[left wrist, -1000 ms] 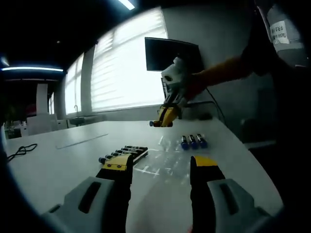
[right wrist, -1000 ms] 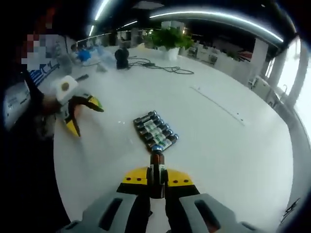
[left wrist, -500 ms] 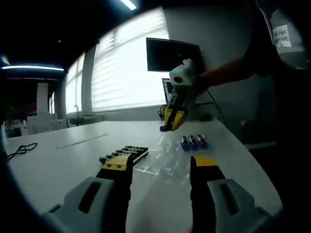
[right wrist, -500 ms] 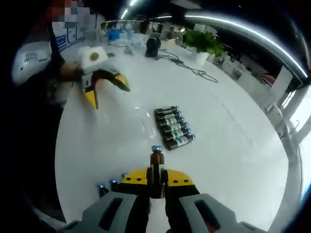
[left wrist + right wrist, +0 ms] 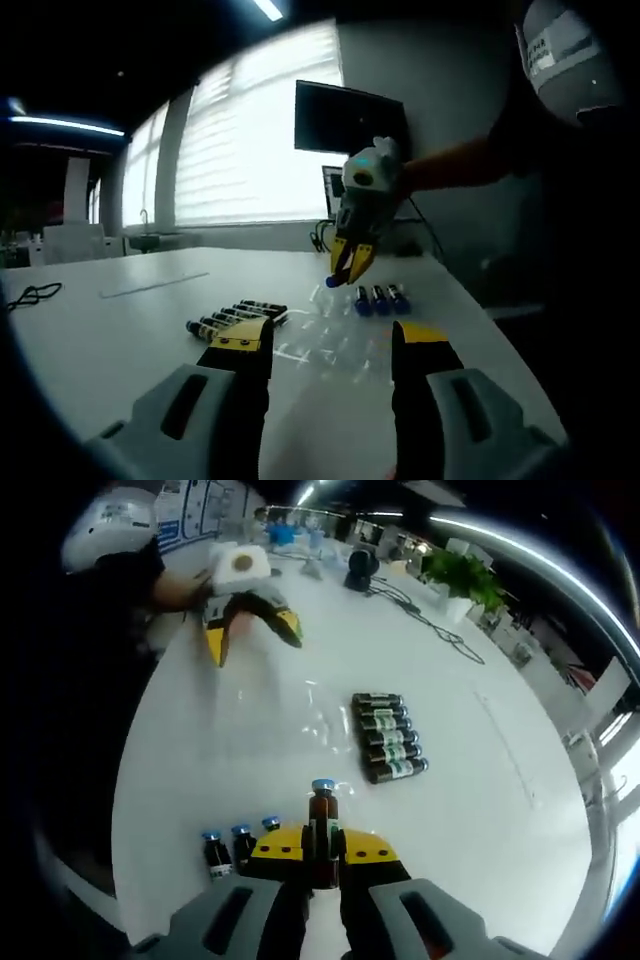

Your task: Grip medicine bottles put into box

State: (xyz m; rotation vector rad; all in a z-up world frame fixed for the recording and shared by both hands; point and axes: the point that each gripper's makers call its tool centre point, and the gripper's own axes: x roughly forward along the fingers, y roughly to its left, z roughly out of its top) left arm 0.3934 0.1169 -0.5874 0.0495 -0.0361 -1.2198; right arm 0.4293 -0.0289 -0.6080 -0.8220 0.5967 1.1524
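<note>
**A:** How far along am I?

**B:** Early, I'd judge. On the white surface [image 5: 520,810], take the clear box [image 5: 335,335] as your mark; it's hard to make out, probably a transparent tray. Three standing bottles [image 5: 238,848] sit at its far edge, so those look done. Six lying bottles [image 5: 388,738] wait beside it.

**A:** And my hands?

**B:** Your right hand-held gripper [image 5: 322,845] is clenched on one brown bottle [image 5: 321,810], above the box. Your left hand-held gripper [image 5: 325,345] is released, empty, near the box.

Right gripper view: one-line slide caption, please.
Right gripper holds a blue-capped brown bottle above three standing bottles, six lying bottles beyond.
</note>
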